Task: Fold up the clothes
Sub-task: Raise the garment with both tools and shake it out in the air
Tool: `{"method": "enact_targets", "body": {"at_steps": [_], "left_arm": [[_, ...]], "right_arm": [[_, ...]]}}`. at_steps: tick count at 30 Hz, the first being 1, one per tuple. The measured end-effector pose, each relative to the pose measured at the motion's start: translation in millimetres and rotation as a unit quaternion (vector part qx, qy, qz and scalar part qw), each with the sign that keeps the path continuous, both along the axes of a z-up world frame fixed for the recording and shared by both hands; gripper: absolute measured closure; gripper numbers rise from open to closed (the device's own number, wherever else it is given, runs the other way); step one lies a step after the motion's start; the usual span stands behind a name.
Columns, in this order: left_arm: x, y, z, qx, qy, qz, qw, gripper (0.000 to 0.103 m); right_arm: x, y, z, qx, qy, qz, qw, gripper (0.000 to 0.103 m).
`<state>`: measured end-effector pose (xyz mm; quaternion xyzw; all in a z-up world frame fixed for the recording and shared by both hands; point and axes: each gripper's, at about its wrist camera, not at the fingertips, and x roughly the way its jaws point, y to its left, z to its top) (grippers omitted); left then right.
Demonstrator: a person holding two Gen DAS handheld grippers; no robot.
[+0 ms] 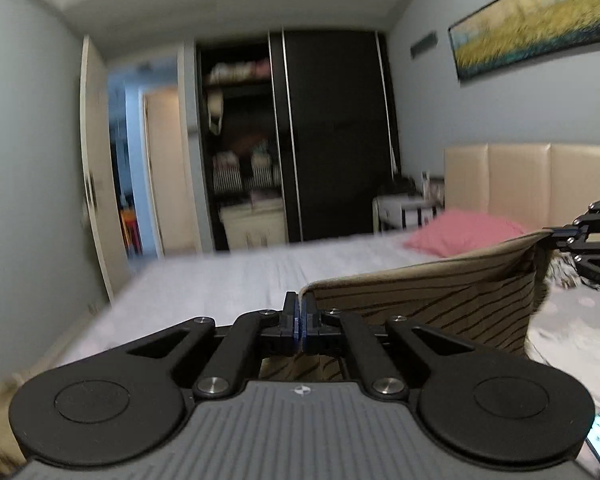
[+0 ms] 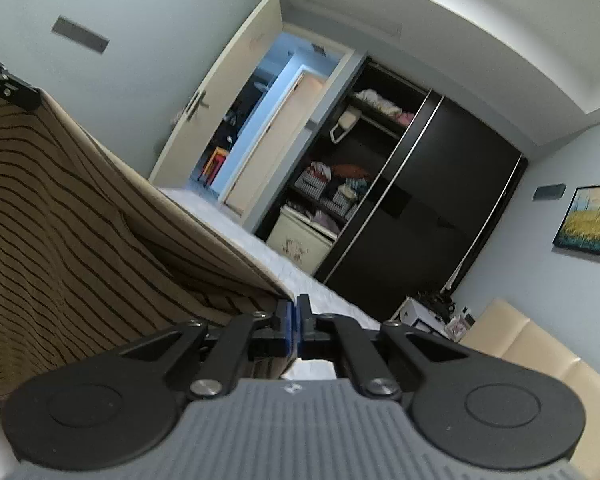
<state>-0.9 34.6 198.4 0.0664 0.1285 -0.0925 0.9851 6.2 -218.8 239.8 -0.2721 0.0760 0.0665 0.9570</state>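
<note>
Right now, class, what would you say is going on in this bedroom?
A person is folding clothes with two handheld grippers. The left tool and the right tool are each shut on a corner of a brown striped garment, holding its top edge stretched between them above the bed. A pink pillow lies near the headboard. No fold is made yet.

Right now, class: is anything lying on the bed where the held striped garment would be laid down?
Nothing visible: the striped garment hangs between left gripper and right gripper. The pink pillow lies farther off by the headboard.
</note>
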Motion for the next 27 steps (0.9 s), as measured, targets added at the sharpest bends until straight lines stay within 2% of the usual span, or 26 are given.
{"method": "enact_targets", "body": {"at_steps": [6,9,11,15,24,27], "left_arm": [[-8,5,75,0.011,-0.079,0.005,0.9968,0.103],[-7,1,93,0.021,-0.100,0.010,0.9947,0.103],[-1,-4,99,0.031,-0.105,0.013,0.9939,0.103],[26,-9,94,0.057,-0.084,0.021,0.9946,0.103],[116,-19,79,0.070,-0.050,0.045,0.9953,0.103],[135,-21,93,0.065,-0.071,0.058,0.9937,0.103]], "right_arm": [[-14,19,38,-0.026,-0.027,-0.004,0.999,0.100],[-16,32,49,-0.048,-0.040,-0.011,0.998,0.100],[-9,36,51,-0.059,-0.040,-0.015,0.997,0.100],[19,41,44,-0.073,-0.028,-0.025,0.997,0.100],[104,42,58,-0.078,-0.077,-0.079,0.991,0.101],[132,42,64,-0.079,-0.093,-0.097,0.988,0.101]]}}
